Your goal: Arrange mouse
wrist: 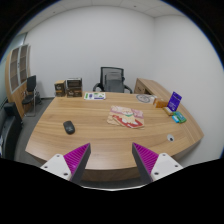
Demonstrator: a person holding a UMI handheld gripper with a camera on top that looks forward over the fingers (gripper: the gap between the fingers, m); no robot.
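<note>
Tool [112, 163] spread wide, holding nothing, well back from tabletop [60, 143]. Mouse [69, 127] sits left of a mat [127, 118]. Advice: swing left, drop low, straddle the mouse's sides squarely before closing.

Hand-held 2-finger gripper [111, 160] is hovering level, pointing forward. Its 2 white fingers [68, 163] are showing at the bottom of the gripper view, each bearing a magenta triangular pad [148, 156] on its inner face. The fingers are standing wide apart, gripping nothing, touching nothing.
</note>
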